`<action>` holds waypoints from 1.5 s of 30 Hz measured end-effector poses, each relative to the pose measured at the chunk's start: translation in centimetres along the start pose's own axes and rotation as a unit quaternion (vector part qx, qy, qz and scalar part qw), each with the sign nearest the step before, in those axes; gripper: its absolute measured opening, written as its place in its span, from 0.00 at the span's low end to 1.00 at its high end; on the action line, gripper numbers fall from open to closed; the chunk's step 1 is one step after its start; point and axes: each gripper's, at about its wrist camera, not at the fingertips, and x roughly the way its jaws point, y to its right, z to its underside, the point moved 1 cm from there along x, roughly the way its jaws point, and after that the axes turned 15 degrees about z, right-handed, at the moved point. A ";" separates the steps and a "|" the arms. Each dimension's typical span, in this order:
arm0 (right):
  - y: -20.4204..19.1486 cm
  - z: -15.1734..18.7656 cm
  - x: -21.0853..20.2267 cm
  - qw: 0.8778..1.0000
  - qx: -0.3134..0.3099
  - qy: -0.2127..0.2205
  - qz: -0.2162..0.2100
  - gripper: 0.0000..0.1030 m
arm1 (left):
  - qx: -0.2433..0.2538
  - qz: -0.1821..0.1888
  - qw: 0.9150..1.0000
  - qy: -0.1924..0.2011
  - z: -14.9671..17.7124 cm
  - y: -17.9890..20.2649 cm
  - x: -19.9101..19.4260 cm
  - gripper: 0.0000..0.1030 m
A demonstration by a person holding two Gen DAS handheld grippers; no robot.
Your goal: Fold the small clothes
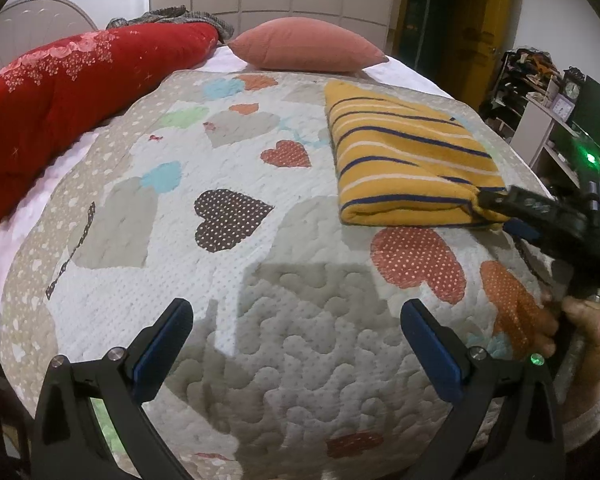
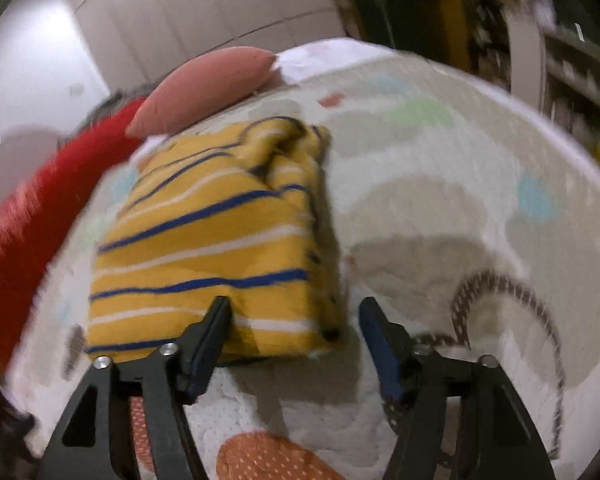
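Note:
A yellow garment with blue and white stripes (image 1: pixel 408 160) lies folded into a rectangle on the heart-patterned quilt (image 1: pixel 228 288). It also shows in the right wrist view (image 2: pixel 216 248). My left gripper (image 1: pixel 296 348) is open and empty over the quilt, well in front of the garment. My right gripper (image 2: pixel 294 324) is open at the garment's near right corner, one finger over the cloth and one beside it. In the left wrist view the right gripper (image 1: pixel 496 210) shows at that same corner.
A red blanket (image 1: pixel 72 104) lies along the left side of the bed. A pink pillow (image 1: pixel 308 46) sits at the far end. White shelves with clutter (image 1: pixel 548 108) stand to the right of the bed.

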 end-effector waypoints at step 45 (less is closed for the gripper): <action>4.0 5.6 -3.3 0.993 -0.026 0.107 0.040 0.89 | 0.038 0.093 0.987 -0.123 5.6 7.9 2.5 1.00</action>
